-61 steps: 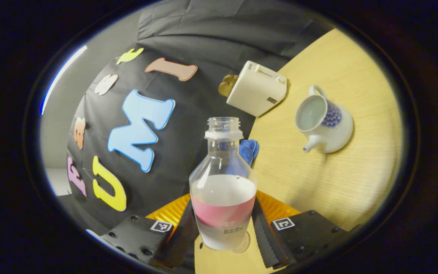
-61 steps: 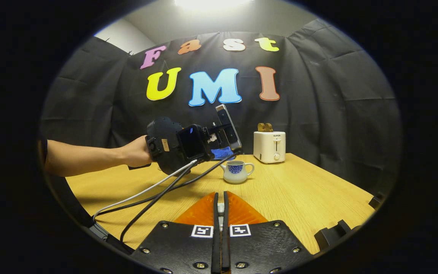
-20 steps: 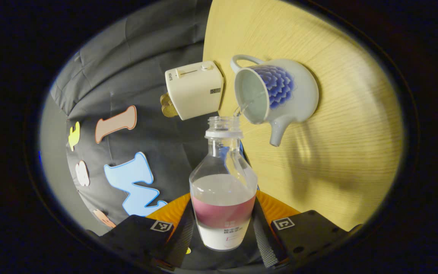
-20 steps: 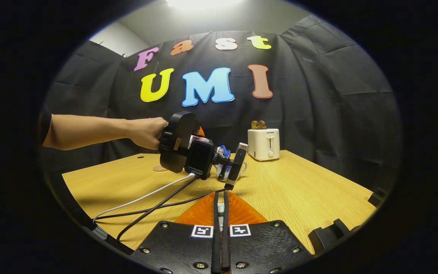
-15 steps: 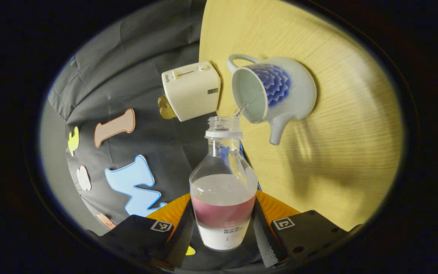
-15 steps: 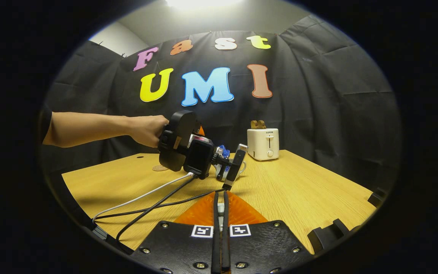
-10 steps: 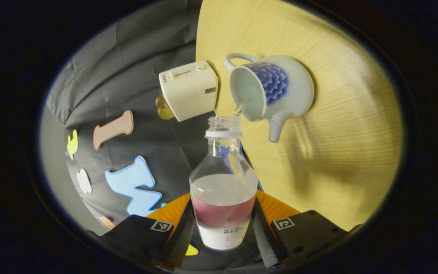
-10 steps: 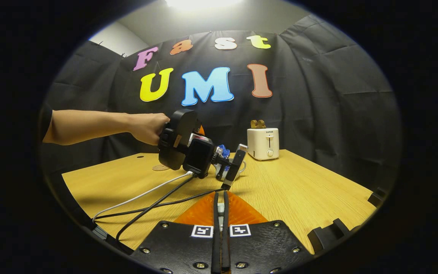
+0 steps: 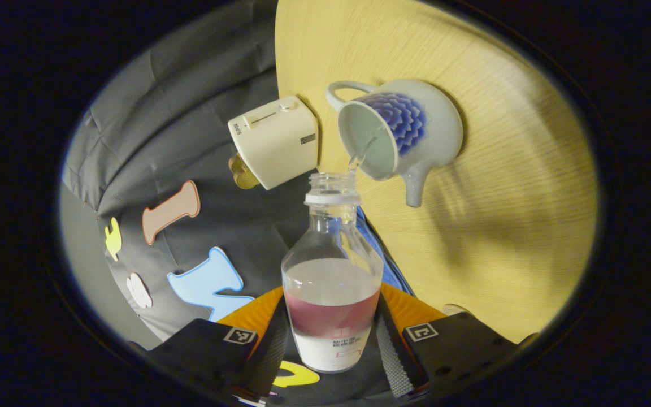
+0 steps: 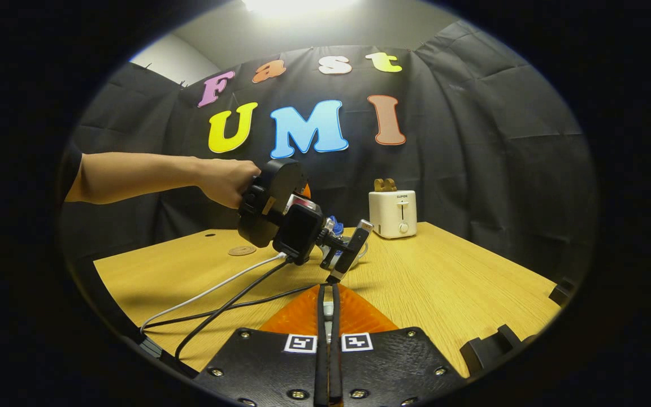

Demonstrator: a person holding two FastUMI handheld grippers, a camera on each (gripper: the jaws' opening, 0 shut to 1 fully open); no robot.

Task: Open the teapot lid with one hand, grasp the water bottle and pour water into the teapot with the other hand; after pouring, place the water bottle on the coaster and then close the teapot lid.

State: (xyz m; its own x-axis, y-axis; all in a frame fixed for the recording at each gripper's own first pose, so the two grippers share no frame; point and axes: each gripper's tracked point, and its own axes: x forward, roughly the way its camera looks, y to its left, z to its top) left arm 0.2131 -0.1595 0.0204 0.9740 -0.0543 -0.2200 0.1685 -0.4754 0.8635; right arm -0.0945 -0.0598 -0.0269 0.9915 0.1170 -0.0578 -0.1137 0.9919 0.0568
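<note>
In the left gripper view, the left gripper (image 9: 330, 339) clamps both fingers on the water bottle (image 9: 332, 294), tipped so its open mouth sits just at the rim of the lidless teapot (image 9: 402, 133); a thin stream of water (image 9: 359, 158) runs into the pot. A toaster (image 9: 274, 141) stands just beside the teapot on the table (image 9: 506, 169).

In the right gripper view, the right gripper (image 10: 329, 316) has its fingers pressed together on a small pale thing I cannot identify, near and low over the table. A hand (image 10: 226, 181) holds the left gripper over the teapot, and the coaster (image 10: 242, 250) lies far left

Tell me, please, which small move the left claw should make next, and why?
Probably hold this tilt briefly: the left claw grips the water bottle, a thin stream falls from its mouth into the open teapot, and much water remains. The coaster waits for afterwards.
</note>
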